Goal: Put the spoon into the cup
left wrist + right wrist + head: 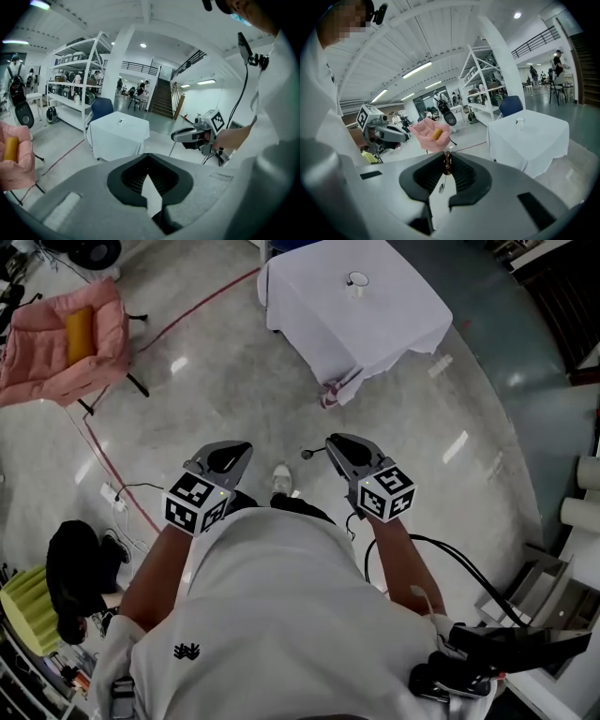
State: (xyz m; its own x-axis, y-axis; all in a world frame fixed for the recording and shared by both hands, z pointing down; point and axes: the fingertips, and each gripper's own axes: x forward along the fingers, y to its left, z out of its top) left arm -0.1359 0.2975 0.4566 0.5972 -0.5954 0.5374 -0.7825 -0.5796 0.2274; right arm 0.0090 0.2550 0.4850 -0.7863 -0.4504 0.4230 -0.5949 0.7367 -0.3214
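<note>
A clear cup (pixel 356 279) stands on a white-clothed table (pixel 384 329) far ahead of me across the floor; the cup (pixel 519 123) also shows in the right gripper view. My right gripper (pixel 330 441) is shut on the brown handle of a thin metal spoon (pixel 446 164). The spoon's bowl (pixel 307 454) sticks out to the left of the jaws. My left gripper (pixel 242 448) is held beside it at the same height, shut with nothing between its jaws. Both grippers hang in the air over the floor, well short of the table.
A pink chair (pixel 66 343) with a yellow cushion stands at the far left. A red line (pixel 187 315) runs across the floor. White shelving (pixel 75 84) and a blue chair (pixel 101 108) stand behind the table. Cables (pixel 450 559) trail at my right.
</note>
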